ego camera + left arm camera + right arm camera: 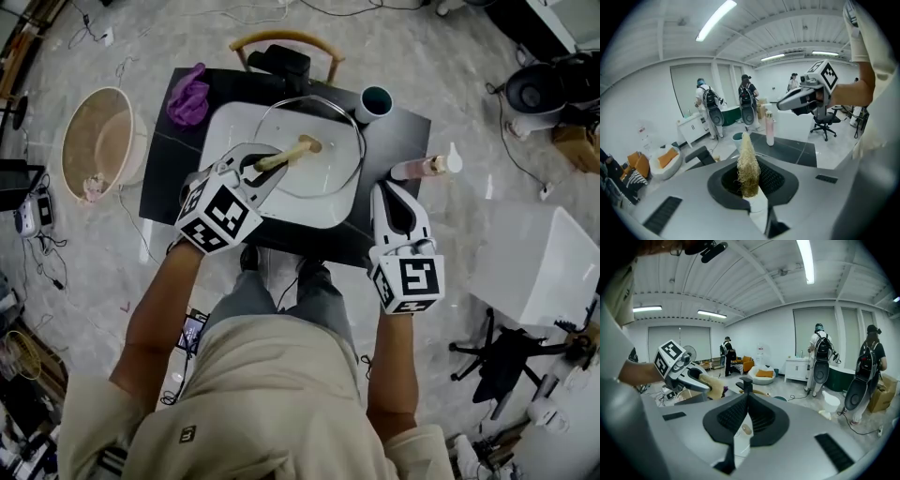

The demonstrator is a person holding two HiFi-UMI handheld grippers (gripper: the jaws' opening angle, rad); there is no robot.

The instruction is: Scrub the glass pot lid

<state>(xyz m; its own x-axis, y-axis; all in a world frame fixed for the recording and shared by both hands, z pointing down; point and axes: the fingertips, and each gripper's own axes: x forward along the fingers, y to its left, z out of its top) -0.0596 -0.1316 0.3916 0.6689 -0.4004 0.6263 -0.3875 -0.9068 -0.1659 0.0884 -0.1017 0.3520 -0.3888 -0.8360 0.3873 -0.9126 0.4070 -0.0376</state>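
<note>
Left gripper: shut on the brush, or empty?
Shut on the brush: the left gripper has its jaws clamped on its base, with pale fibres sticking out ahead.

Table (pixel 394 127): black. Tray (pixel 225 127): white. Lid (pixel 328 159): clear glass with a silver-coloured rim. Brush (pixel 286 155): light tan wooden handle, pale straw-yellow fibres. Cloth (pixel 188 94): purple. Cup (pixel 375 103): teal with a pale rim. Bottle (pixel 422 168): pink with a white top. Basket (pixel 98 141): beige. Left gripper (pixel 265 161) and right gripper (pixel 386 192): light grey bodies with black jaw pads, and each cube carries black-and-white square markers. Floor (pixel 450 75): grey, marbled with paler veins.
</note>
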